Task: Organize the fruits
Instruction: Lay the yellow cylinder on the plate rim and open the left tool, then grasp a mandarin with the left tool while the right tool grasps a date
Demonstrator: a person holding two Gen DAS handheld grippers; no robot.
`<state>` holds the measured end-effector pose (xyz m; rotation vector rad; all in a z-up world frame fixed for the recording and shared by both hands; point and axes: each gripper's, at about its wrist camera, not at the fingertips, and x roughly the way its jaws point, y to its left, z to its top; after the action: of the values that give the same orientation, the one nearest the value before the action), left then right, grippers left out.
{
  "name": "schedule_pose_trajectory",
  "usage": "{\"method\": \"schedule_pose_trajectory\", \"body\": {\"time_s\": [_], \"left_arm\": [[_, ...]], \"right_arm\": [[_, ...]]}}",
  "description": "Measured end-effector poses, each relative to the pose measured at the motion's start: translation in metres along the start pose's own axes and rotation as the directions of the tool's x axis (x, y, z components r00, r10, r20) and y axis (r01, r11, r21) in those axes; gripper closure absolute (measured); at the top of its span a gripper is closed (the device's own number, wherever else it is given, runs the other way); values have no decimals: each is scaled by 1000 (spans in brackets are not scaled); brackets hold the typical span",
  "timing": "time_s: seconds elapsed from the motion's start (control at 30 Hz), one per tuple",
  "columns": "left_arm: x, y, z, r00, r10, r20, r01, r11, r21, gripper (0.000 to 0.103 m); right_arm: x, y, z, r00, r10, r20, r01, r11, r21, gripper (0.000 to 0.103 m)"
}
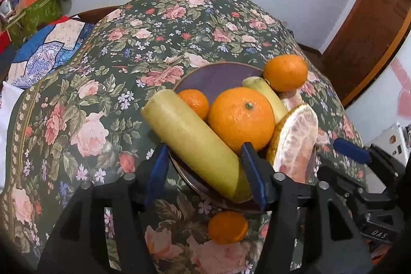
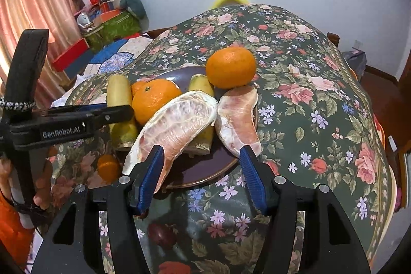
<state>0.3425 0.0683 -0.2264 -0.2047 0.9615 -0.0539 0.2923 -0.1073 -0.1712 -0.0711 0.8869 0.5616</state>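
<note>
A dark purple plate [image 1: 218, 78] on a floral tablecloth holds a yellow cut banana piece [image 1: 195, 143], a second banana piece [image 1: 267, 94], a big orange [image 1: 241, 117], a small mandarin [image 1: 195, 102] and pomelo segments [image 1: 295, 140]. Another mandarin [image 1: 285, 72] sits at the plate's far rim; one [image 1: 227, 227] lies on the cloth near me. My left gripper [image 1: 205, 171] is open, its jaws either side of the near banana end. My right gripper [image 2: 203, 168] is open, straddling the near plate edge [image 2: 213, 166] between two pomelo segments [image 2: 174, 125] [image 2: 239, 120].
The floral tablecloth [image 1: 102, 94] covers a round table. A patchwork cloth and boxes [image 1: 33, 17] lie far left. A wooden door [image 1: 372, 30] stands right. A dark plum-like fruit [image 2: 161, 235] lies on the cloth under my right gripper.
</note>
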Motion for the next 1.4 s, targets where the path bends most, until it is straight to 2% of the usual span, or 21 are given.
{"method": "schedule_pose_trajectory", "body": {"time_s": [0.63,0.9,1.13,1.2,1.33,1.4], "left_arm": [[-68,-14,-32,998,17,68,-21,998,57,42],[-67,-16,-60,999,18,35,-20,997,71,42],[-55,-18,-78,1000,27,7,-28,994,102,42],[-53,-19,-81,999,33,8,-33,993,111,42],[-44,-19,-83,1000,21,-8,-20,993,114,44],[-39,-21,-82,1000,23,-13,-21,992,122,44]], "right_arm": [[-42,17,-11,998,-53,19,54,998,-44,42],[-38,23,-35,998,-59,-23,58,997,-51,39],[-21,26,-52,996,-27,-84,24,999,-38,39],[-18,27,-54,996,-19,-91,16,999,-39,42],[-9,29,-58,993,3,-121,-9,999,-44,66],[-7,30,-59,992,0,-124,-6,999,-46,71]]}}
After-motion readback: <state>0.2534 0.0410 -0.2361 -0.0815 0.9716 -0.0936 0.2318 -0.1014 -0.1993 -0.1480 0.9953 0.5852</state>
